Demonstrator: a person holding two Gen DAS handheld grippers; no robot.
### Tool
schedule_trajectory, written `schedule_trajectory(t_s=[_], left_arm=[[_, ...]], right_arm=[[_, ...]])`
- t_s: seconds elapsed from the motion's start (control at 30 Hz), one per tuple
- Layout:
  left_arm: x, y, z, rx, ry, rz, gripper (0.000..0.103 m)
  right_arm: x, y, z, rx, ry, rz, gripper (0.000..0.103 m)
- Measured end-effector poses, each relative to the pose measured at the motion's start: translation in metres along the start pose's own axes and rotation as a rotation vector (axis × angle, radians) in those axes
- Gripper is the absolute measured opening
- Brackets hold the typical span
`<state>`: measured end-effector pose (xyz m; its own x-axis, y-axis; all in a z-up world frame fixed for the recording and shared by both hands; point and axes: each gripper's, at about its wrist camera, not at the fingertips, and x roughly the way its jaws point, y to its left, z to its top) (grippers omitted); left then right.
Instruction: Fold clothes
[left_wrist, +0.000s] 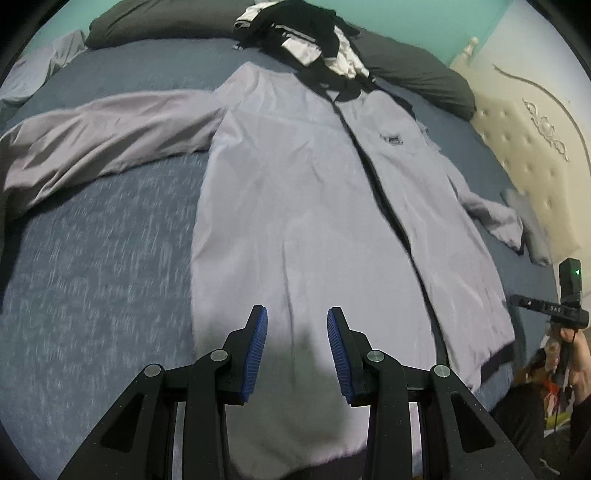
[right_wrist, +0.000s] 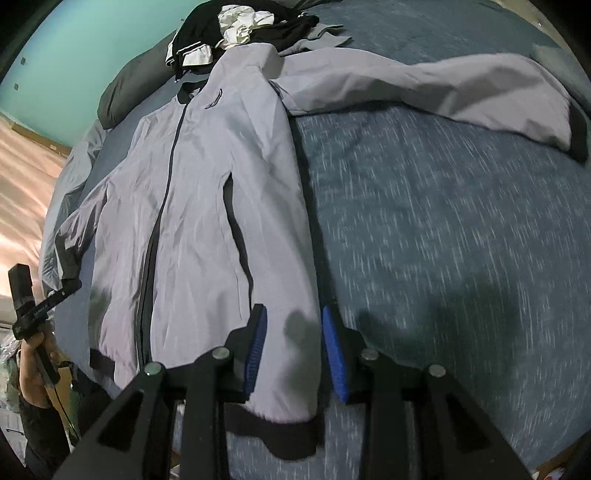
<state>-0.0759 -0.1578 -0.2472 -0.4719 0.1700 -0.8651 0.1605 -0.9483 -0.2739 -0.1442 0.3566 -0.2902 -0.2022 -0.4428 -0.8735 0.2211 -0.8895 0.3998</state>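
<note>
Your jacket lies flat, zipped front up, on the blue bed, one sleeve stretched out sideways. Your left gripper hangs released above its lower front, nothing between the pads. Your right gripper hangs released over the jacket's hem edge, grasping nothing.

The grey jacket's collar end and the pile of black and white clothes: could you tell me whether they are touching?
Touching. The left wrist view shows the pile of black and white clothes lying over the collar of the grey jacket, with no bedspread visible between them.
</note>
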Motion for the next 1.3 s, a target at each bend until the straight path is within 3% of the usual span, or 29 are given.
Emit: schedule_trajectory(t_s=[0.1, 0.2, 0.37, 0.43, 0.5, 0.8, 1.03, 1.17, 1.2, 1.3], left_arm=[[-0.006, 0.008, -0.014, 0.009, 0.029, 0.044, 0.037], [-0.012, 0.020, -0.030, -0.022, 0.059, 0.029, 0.037], [-0.019, 0.032, -0.049, -0.033, 0.093, 0.069, 0.043], [-0.021, 0.032, -0.054, -0.036, 0.101, 0.063, 0.043], [-0.018, 0.030, -0.059, -0.031, 0.122, 0.047, 0.043], [0.002, 0.030, -0.084, -0.055, 0.201, 0.009, 0.043], [0.003, 0.031, -0.097, -0.068, 0.211, -0.021, 0.044], [0.002, 0.025, -0.099, -0.056, 0.207, -0.039, 0.044], [0.002, 0.024, -0.100, -0.049, 0.202, -0.039, 0.043], [0.001, 0.021, -0.103, -0.039, 0.194, -0.043, 0.043]], right_arm=[[-0.008, -0.007, -0.011, 0.018, -0.002, -0.003, 0.032], [-0.013, -0.012, -0.019, 0.031, 0.008, 0.003, 0.032], [-0.017, -0.016, -0.032, 0.025, 0.031, 0.012, 0.032], [-0.017, -0.014, -0.036, 0.026, 0.039, 0.023, 0.033], [-0.014, -0.013, -0.038, 0.030, 0.058, 0.027, 0.047], [-0.003, -0.016, -0.048, 0.065, 0.088, 0.034, 0.048], [0.011, -0.009, -0.057, 0.056, 0.113, 0.053, 0.047], [0.015, 0.003, -0.063, 0.017, 0.116, 0.046, 0.034], [0.014, 0.005, -0.063, 0.009, 0.112, 0.046, 0.024], [0.010, 0.008, -0.065, -0.012, 0.096, 0.045, 0.012]])
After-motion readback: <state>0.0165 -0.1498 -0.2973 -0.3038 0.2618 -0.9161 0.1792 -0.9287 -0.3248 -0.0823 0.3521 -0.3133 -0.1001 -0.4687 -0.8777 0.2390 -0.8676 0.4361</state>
